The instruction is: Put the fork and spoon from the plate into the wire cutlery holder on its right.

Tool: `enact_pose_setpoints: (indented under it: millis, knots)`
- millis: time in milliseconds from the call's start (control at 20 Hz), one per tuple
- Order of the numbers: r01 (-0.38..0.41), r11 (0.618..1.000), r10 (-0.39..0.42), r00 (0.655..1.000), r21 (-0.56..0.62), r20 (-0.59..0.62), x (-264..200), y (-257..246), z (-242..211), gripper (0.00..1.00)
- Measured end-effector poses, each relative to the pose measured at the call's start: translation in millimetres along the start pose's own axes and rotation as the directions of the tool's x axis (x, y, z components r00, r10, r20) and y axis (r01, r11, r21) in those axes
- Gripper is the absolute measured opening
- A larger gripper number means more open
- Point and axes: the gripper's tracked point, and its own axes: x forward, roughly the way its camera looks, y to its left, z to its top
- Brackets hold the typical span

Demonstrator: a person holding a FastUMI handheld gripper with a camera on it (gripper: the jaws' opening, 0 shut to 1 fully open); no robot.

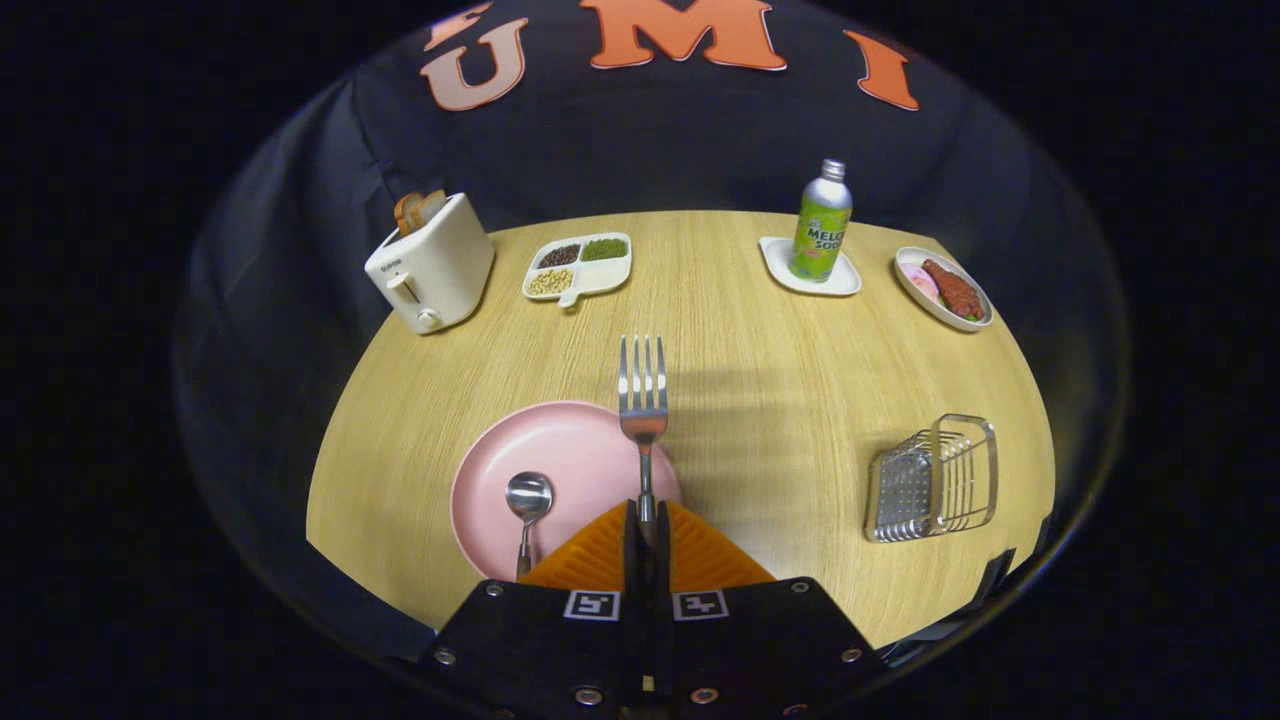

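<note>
The gripper (645, 525) was closed, its two fingers pressed together on the handle of the fork (643, 400), with hardly any gap between them. The fork pointed straight away from the fingers, its long axis in line with them, its four tines toward the far side of the table (780, 400) and its head lying over the far edge of the plate (570, 470).

There was one fork, one spoon and one plate. The spoon (527, 505) lay on the pink plate just beside the fingers, its bowl pointing away and its handle running back under the gripper. One wire holder (935, 480) stood on the table well to the right of the plate.

Beyond were one toaster (432, 265), one divided dish (580, 268), one bottle (822, 222) on a small tray (810, 268), and one bowl (943, 288) of food.
</note>
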Motion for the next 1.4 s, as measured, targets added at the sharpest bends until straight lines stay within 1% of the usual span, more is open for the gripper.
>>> enact_pose_setpoints:
  millis: [100, 350, 550, 750, 900, 1200, 1400]
  knots:
    - [0.032, 0.999, -0.032, 0.999, 0.011, 0.038, -13.2, -20.7, 12.2, 0.05]
    - [0.153, 0.988, -0.154, 0.984, 0.024, 0.085, -46.4, -92.0, 27.4, 0.05]
    - [0.252, 0.968, -0.252, 0.967, 0.019, 0.046, -60.8, -149.3, 20.4, 0.05]
    - [0.308, 0.951, -0.309, 0.951, -0.012, -0.026, -68.0, -186.8, 5.5, 0.05]
    - [0.326, 0.945, -0.328, 0.942, -0.037, -0.070, -68.5, -201.5, -2.1, 0.05]
    - [0.315, 0.946, -0.323, 0.933, -0.074, -0.157, -62.2, -211.0, -20.5, 0.05]
    - [0.290, 0.953, -0.301, 0.929, -0.084, -0.213, -56.3, -205.9, -34.6, 0.05]
